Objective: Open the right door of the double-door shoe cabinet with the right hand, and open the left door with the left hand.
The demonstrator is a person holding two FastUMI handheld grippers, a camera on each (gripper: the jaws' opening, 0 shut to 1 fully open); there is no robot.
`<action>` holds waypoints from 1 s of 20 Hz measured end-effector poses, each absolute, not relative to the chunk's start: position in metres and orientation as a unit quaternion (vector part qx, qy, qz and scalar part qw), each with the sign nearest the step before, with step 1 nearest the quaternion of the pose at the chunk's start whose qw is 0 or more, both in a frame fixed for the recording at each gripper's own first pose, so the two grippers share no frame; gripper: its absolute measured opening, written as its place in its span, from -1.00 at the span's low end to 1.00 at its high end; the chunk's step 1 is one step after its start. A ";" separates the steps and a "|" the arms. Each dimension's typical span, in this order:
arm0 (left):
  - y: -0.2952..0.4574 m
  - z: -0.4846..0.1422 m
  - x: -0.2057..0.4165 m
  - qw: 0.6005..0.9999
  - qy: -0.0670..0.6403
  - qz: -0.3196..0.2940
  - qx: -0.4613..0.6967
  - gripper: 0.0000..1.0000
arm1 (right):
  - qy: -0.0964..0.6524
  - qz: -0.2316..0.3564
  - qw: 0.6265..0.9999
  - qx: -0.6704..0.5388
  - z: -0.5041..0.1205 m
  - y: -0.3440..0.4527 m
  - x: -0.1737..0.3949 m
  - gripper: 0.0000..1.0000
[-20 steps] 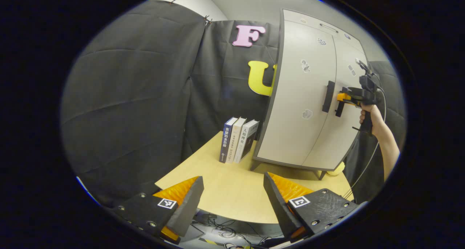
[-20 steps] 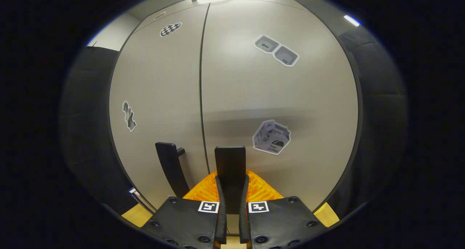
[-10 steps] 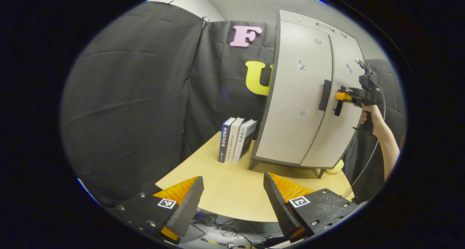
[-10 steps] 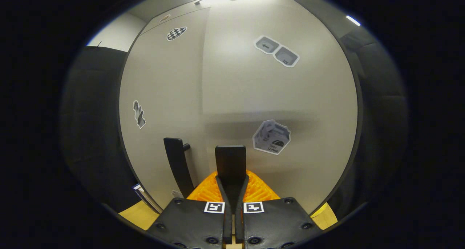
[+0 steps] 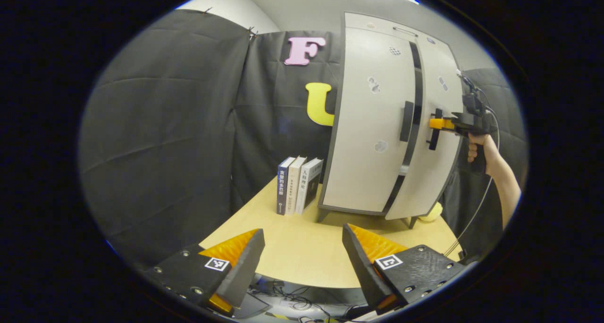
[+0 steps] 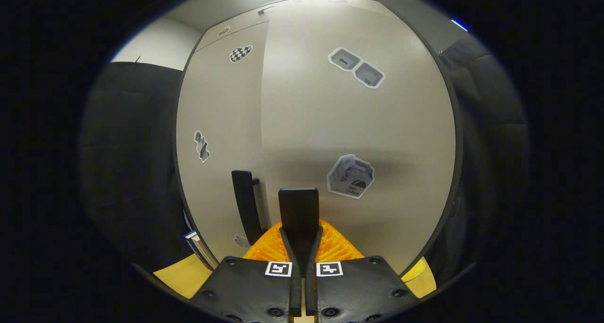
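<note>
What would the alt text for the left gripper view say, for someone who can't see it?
A hand-held right gripper grips the right door handle of a shoe cabinet, its right door pulled ajar. Three books stand beside it on the table; the open left gripper waits in the foreground.

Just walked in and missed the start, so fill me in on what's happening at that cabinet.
A person is opening a double-door shoe cabinet on a wooden table. The right gripper is shut on the right door's handle, and the right door stands slightly ajar, a dark gap beside it. The left gripper hangs open, back from the cabinet; the left door is closed, its handle untouched.
</note>
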State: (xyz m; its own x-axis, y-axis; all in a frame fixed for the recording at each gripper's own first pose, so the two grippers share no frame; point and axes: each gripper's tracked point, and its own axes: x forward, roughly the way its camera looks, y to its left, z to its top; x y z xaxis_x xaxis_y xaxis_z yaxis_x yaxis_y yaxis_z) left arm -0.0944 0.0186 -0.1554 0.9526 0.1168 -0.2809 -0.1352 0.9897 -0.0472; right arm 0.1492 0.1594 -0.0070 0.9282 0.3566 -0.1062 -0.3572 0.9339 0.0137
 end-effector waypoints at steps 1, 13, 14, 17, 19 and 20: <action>0.016 -0.156 -0.094 0.987 0.143 0.061 -0.030 0.93 | 0.053 0.184 0.981 -0.002 -0.007 0.158 0.146 -0.90; -0.008 -0.156 -0.089 0.989 0.145 0.031 -0.021 0.93 | 0.057 0.204 0.977 0.004 -0.008 0.135 0.113 -0.90; -0.010 -0.158 -0.089 0.989 0.147 0.030 -0.022 0.93 | 0.057 0.204 0.977 0.005 -0.008 0.132 0.111 -0.96; -0.016 -0.158 -0.091 0.988 0.149 0.025 -0.024 0.93 | 0.059 0.207 0.976 0.009 -0.007 0.126 0.104 -0.90; -0.019 -0.159 -0.090 0.988 0.149 0.022 -0.022 0.93 | 0.058 0.207 0.977 0.008 -0.008 0.121 0.098 -0.90; -0.021 -0.159 -0.090 0.988 0.150 0.020 -0.021 0.93 | 0.058 0.207 0.977 0.007 -0.008 0.119 0.096 -0.96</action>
